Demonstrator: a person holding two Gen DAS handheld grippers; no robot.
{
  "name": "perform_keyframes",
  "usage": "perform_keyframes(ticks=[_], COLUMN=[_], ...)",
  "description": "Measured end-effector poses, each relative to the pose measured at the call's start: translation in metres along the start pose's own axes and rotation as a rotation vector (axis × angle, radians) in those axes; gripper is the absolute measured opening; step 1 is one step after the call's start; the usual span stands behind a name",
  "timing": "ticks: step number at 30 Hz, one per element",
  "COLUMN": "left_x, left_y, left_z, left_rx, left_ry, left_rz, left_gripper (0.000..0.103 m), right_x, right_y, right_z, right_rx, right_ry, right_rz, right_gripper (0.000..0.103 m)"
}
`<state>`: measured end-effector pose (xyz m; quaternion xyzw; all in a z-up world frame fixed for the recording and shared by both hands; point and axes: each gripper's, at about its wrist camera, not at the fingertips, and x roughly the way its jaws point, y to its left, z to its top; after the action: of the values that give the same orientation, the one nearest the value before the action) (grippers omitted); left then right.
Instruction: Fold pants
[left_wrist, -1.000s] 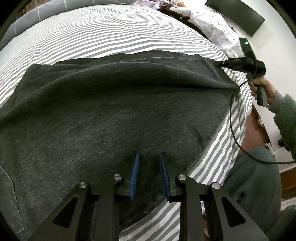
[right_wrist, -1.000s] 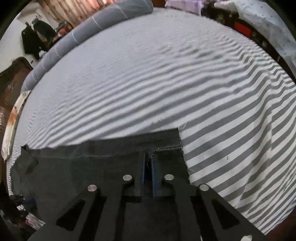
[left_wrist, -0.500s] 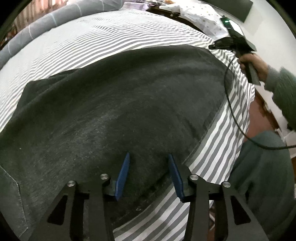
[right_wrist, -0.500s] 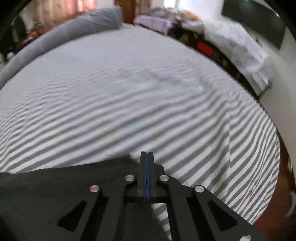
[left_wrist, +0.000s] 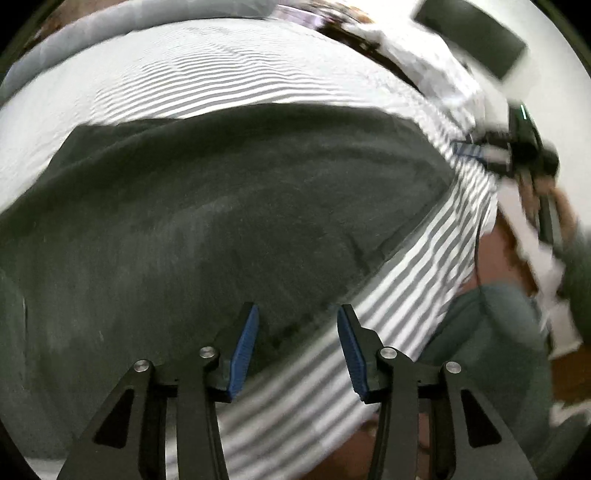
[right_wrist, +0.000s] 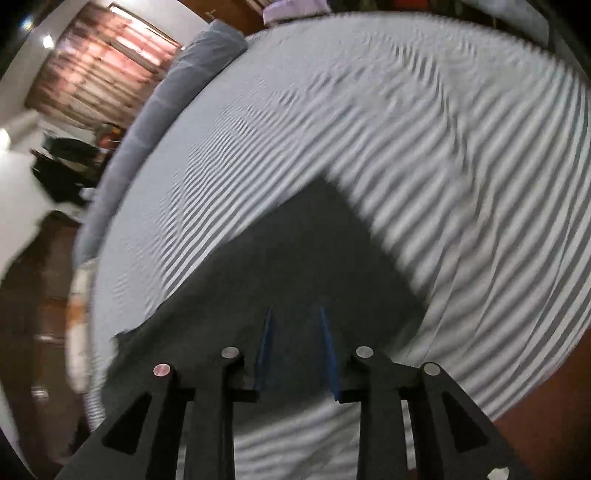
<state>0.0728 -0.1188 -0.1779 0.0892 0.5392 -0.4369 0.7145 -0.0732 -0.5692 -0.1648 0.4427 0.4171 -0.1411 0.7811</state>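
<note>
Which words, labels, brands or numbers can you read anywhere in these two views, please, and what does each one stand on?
None can be read.
The pants and the striped sheet show no print.
The right gripper, seen from the left wrist, is too blurred to show any marking.

Striped bedsheet (right_wrist: 424, 155) open and flat beyond pants (left_wrist: 221, 221); wide free run toward far side; grey bolster (right_wrist: 177, 92) bounds far edge; pants lie flat, low, no bar to passing above; right gripper (left_wrist: 476, 151) off pants' far corner, over sheet at bed edge, apart from left gripper (left_wrist: 295, 332); its cable (left_wrist: 478, 258) hangs down bedside, snag risk there; person's leg (left_wrist: 491, 350) close against near bed edge; cluttered furniture (left_wrist: 369, 44) beyond bed; dark floor (right_wrist: 33, 314) beside bed.
</note>
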Motion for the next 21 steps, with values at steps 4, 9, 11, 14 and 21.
perform_keyframes(ticks=[4,9,11,14,21], left_x=[-0.012,-0.03,-0.034,-0.038,-0.024], left_y=[0.002,0.021,0.025,0.026,0.025], left_z=[-0.01,-0.023,-0.025,-0.026,-0.027], left_rx=[-0.133,-0.391,-0.456,-0.501,-0.655], left_ry=[-0.051,-0.157,-0.184,-0.199,-0.206], left_rz=[-0.037,-0.14,-0.178,-0.205,-0.314], left_gripper=[0.046,0.046,0.046,0.046,0.046], right_x=[0.016,0.045,0.056,0.069,0.079], right_y=[-0.001,0.005,0.011,0.014,0.023], right_z=[-0.04,-0.063,-0.07,-0.073,-0.082], right_rx=[0.056,0.091,0.091,0.113,0.165], right_ry=[0.084,0.144,0.163,0.176,0.157], right_rz=[0.114,0.141,0.131,0.151,0.213], right_gripper=[0.025,0.026,0.027,0.029,0.038])
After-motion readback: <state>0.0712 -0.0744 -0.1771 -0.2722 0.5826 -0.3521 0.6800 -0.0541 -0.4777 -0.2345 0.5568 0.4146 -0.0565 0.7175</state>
